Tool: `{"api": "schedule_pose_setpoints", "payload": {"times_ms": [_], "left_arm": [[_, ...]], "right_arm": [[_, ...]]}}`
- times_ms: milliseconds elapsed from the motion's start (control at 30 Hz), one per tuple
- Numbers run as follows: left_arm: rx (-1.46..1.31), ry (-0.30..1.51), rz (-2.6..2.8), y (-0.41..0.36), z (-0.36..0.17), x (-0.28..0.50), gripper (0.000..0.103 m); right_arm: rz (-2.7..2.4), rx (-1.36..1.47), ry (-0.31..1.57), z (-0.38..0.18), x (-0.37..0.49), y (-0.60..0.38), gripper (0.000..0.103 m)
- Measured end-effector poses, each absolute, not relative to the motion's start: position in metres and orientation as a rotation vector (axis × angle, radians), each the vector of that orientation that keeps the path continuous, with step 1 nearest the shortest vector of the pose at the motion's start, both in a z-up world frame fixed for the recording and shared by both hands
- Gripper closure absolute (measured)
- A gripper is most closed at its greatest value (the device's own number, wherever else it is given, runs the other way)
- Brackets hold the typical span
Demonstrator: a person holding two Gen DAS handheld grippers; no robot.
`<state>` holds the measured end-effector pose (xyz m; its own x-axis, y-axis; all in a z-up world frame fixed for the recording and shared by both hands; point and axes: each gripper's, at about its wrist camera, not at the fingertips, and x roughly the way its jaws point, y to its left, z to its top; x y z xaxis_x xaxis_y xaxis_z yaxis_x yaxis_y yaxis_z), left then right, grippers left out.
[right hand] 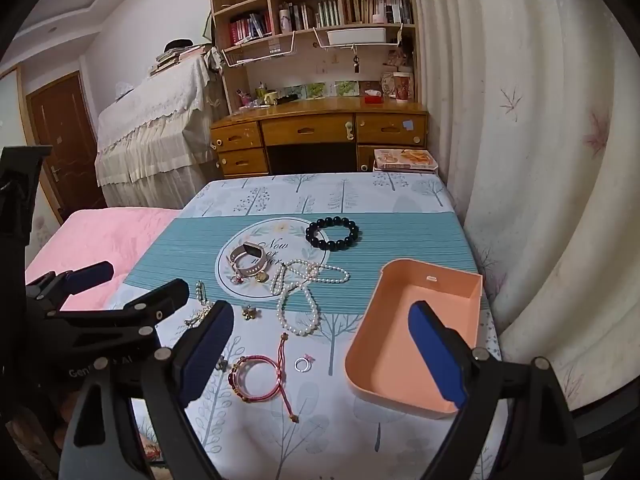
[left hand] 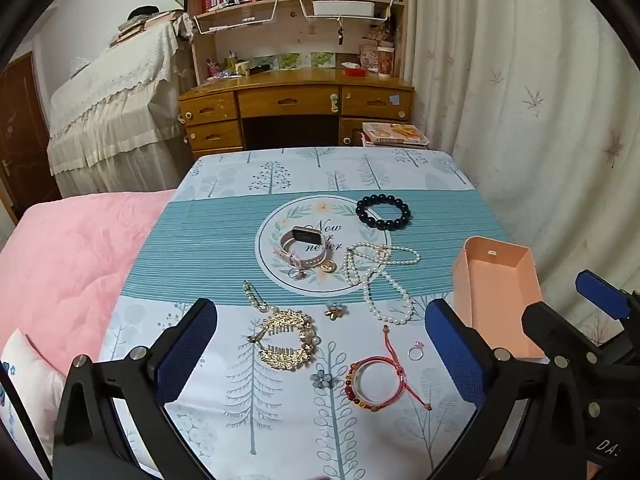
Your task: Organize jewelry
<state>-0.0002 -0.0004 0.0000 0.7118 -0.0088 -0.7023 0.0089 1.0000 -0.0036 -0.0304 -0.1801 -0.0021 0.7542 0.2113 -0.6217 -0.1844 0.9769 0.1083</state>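
Observation:
Jewelry lies spread on the tree-print tablecloth (left hand: 280,432): a black bead bracelet (left hand: 383,212) (right hand: 333,233), a pink-strap watch (left hand: 302,248) (right hand: 250,262), a pearl necklace (left hand: 352,264) (right hand: 284,276), gold leaf combs (left hand: 286,340), a red string bracelet (left hand: 352,384) (right hand: 236,376), a small ring (left hand: 410,354) (right hand: 297,366) and a gold flower (left hand: 335,311) (right hand: 250,313). An empty peach box (left hand: 500,312) (right hand: 440,284) stands at the right. My left gripper (left hand: 320,356) (right hand: 128,284) hovers open above the combs and red bracelet. My right gripper (right hand: 322,354) (left hand: 572,312) is open beside the box, holding nothing.
A pearl hair clip (left hand: 254,296), a grey-blue flower (left hand: 321,380) and a gold pendant (left hand: 328,267) also lie on the cloth. A pink bedspread (left hand: 60,264) borders the table on the left, a curtain (left hand: 540,120) on the right. A wooden desk (left hand: 296,100) stands behind.

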Motion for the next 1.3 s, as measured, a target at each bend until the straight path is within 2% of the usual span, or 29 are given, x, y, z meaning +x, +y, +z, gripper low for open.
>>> {"api": "schedule_pose_setpoints", "payload": {"times_ms": [1300], "left_arm": [[0.035, 0.777, 0.009, 0.0005, -0.0009, -0.0014, 0.001]], "right_arm": [[0.238, 0.096, 0.723, -0.0095, -0.0253, -0.1790, 0.013]]}}
